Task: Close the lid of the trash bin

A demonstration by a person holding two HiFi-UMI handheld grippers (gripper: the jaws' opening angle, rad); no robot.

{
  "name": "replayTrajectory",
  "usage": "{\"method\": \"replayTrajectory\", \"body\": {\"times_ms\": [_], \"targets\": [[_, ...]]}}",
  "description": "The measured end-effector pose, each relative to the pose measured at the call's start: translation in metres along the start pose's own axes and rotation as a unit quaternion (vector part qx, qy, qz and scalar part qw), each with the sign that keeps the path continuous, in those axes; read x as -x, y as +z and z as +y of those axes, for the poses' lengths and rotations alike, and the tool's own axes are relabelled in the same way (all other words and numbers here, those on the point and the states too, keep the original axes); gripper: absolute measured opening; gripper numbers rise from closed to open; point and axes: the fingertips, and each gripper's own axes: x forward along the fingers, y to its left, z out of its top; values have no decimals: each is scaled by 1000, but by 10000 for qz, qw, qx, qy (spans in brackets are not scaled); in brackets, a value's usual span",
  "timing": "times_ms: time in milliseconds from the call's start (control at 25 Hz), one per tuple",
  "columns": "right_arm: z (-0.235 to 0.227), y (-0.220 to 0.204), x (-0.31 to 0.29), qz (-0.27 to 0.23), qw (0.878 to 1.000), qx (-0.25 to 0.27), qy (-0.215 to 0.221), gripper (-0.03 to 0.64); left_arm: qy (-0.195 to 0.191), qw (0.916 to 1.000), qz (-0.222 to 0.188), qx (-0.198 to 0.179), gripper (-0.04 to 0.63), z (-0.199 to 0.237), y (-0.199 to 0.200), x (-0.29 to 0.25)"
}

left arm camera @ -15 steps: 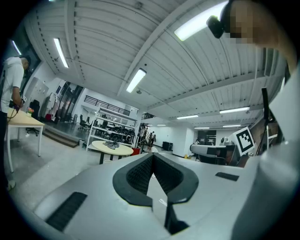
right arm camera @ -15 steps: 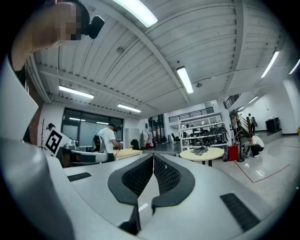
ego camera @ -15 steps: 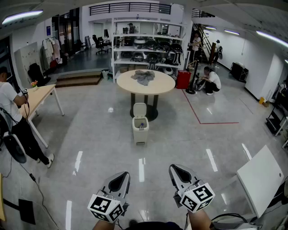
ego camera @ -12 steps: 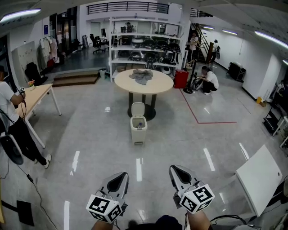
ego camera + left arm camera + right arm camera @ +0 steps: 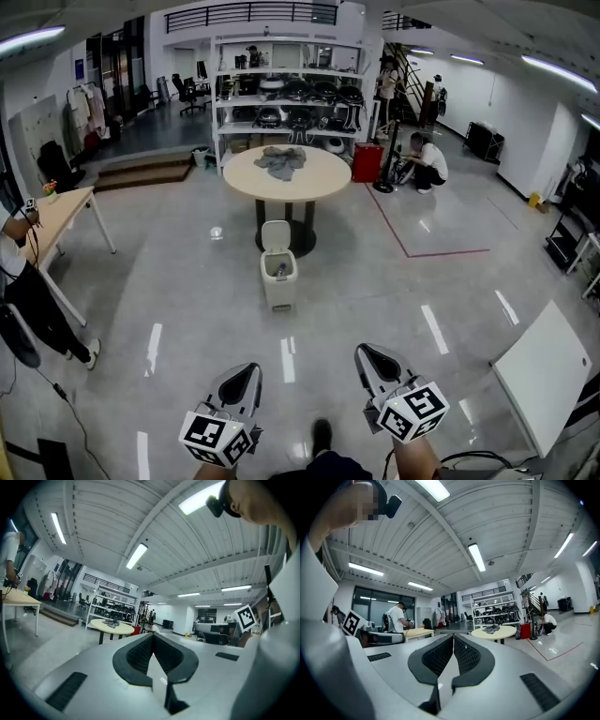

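**Both grippers held low and closed, well short of the open trash bin**

Head view: The left gripper (image 5: 240,379) and the right gripper (image 5: 375,362) are held side by side at the near edge, each pointed away from the person towards the far end of the room. A cube (image 5: 217,437) with black-and-white square markers is carried on the left gripper, and a like cube (image 5: 412,411) on the right; only marker patterns are seen on them, with no legible words. The trash bin (image 5: 278,279) is seen standing on the glossy floor (image 5: 187,309), far ahead of both grippers and just in front of a round table (image 5: 287,176). Its lid (image 5: 276,234) is raised upright. A grey cloth (image 5: 281,161) is laid on the table.

Left gripper view: The jaws of the left gripper (image 5: 153,637) are brought together at their tips, with nothing caught between them. The round table (image 5: 112,626) is seen far off, to the left.

Right gripper view: The jaws of the right gripper (image 5: 453,637) are likewise pressed together at the tips, and nothing is held. The round table (image 5: 493,632) is seen far off, to the right.
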Motion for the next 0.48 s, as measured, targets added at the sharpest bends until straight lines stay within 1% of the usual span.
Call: {"method": "replayTrajectory", "body": {"times_ms": [40, 120, 280, 400, 480], "targets": [[-10, 2, -6, -28, 10000, -23, 21, 11, 27, 10000, 9, 41, 0, 3, 1, -13], [-30, 4, -20, -75, 9999, -47, 88, 11, -38, 10000, 35, 29, 0, 4, 5, -43], [-78, 3, -56, -128, 9996, -70, 239, 11, -240, 9995, 21, -192, 0, 0, 15, -112], [-112, 6, -78, -146, 9994, -140, 283, 11, -294, 9994, 58, -147, 0, 1, 20, -155], [-128, 9, -92, -130, 9992, -143, 347, 11, -262, 9994, 112, -176, 0, 5, 22, -174]]}}
